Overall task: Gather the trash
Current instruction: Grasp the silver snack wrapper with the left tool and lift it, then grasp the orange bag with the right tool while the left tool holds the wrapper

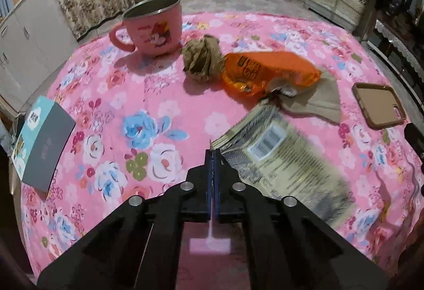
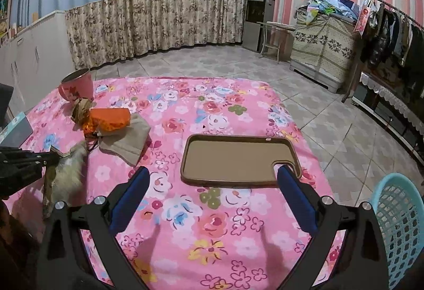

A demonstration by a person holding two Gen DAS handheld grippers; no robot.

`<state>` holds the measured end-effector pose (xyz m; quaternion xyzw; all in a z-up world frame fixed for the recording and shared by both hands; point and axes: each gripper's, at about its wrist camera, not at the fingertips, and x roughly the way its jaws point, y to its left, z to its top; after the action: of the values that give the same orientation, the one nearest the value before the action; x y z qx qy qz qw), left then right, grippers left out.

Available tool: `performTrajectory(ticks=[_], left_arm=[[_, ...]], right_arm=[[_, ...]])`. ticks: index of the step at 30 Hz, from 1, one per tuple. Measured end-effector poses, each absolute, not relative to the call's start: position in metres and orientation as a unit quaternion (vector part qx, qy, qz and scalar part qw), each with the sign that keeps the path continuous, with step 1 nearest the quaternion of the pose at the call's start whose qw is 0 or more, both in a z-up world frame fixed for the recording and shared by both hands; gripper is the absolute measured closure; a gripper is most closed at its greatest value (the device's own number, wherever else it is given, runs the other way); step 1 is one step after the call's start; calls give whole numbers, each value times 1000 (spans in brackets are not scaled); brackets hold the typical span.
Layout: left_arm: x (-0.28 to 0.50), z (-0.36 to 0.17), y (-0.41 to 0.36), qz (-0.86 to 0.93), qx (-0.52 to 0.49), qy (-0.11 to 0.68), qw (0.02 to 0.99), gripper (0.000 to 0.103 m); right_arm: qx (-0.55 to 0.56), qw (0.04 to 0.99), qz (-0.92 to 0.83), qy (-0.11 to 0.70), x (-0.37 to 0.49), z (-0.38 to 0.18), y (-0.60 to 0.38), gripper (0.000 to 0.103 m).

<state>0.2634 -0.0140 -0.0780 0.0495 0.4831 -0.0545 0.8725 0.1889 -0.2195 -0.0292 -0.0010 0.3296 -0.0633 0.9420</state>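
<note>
Pink tablecloth: mug, phone case

On the table: mug at the far left, paper ball right of it, snack bag next, touching a cloth; phone case farther right; basket beside the table's right edge.

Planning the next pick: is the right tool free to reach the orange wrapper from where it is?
Probably yes. The right tool is open and empty, and the orange wrapper lies uncovered, ahead to its left. The left tool, holding a packet, crowds that side.
</note>
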Motion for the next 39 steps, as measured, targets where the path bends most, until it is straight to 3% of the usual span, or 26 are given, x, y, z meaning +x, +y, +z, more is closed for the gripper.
performTrajectory(ticks=[11,21,35,37,39], left_arm=[[265,-63,28,-30,-2,474,880,103],[253,-21,41,-22,10,396,918,103],[258,-9,71,-50,-33,385,921,103],[260,-9,74,-52,-36,386,920,103],[262,-9,75,-52,-36,387,920,103]], right_arm=[[-8,941,-60,332,189,-31,-216,8],[-1,942,-43,333,194,-32,-204,8],[-46,929,26,367,274,-39,-117,9],[-55,925,30,374,283,-44,-109,13],[-62,919,39,386,292,-51,-101,35]])
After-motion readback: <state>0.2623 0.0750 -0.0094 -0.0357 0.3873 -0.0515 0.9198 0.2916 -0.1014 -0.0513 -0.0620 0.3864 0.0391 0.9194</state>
